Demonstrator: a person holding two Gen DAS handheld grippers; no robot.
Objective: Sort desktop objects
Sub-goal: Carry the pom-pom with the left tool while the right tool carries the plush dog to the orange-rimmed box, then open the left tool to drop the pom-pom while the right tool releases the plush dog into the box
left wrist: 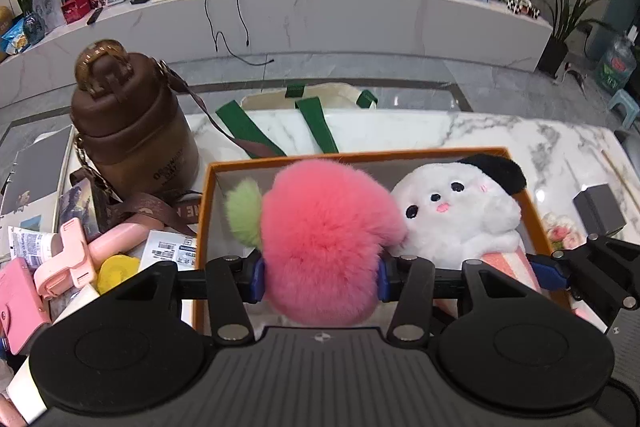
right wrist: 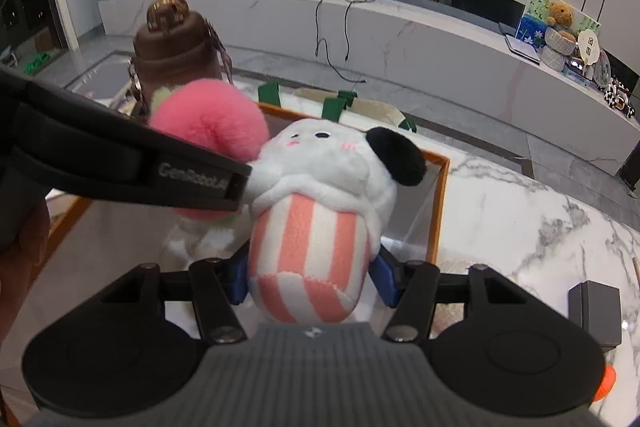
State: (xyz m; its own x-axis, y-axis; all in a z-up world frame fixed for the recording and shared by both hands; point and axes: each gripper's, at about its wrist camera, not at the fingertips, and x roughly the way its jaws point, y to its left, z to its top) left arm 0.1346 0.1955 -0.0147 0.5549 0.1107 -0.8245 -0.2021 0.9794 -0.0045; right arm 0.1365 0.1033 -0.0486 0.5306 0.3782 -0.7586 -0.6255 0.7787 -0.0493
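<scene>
Left wrist: left gripper (left wrist: 320, 277) half-open, clamps pink pompom (left wrist: 326, 239); right gripper (right wrist: 312, 277) likewise clamps striped plush (right wrist: 316, 227).

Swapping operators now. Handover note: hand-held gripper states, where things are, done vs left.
Left hand-held gripper: shut on the pink fluffy plush, held over the orange box.
Right hand-held gripper: shut on the white plush with striped body, also over the box.
Done: both plush toys picked up and brought above the box; neither released yet.
Left: set both down in the box and open the jaws. Then the clutter left of the box: brown bottle, pink clip, yellow item, papers. A dark small box sits to the right.
</scene>
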